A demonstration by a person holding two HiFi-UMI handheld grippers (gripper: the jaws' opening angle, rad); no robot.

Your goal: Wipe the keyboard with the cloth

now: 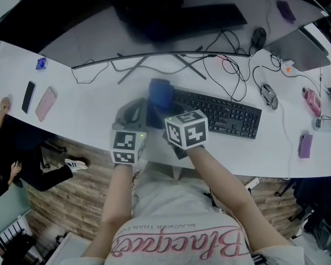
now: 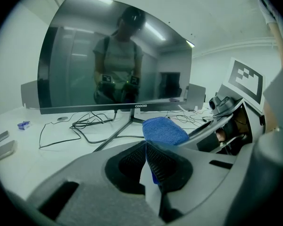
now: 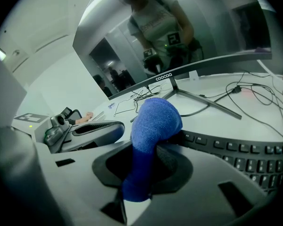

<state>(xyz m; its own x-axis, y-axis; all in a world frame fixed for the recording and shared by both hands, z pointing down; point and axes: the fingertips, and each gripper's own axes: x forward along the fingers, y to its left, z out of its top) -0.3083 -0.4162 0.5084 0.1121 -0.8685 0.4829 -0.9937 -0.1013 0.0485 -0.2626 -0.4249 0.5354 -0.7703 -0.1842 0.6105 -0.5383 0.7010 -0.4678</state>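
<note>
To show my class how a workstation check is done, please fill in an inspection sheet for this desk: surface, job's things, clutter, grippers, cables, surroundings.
Surface: white desk, curved.
Job's things: blue cloth at the left end of the black keyboard.
Clutter: black phone, pink phone, mouse.
Grippers: right gripper shut on the cloth; left gripper jaws together, with a sliver of the cloth between them.
Cables: loose black cables sprawl behind the keyboard.
Surroundings: monitor, another person seated at the left, wooden floor.
</note>
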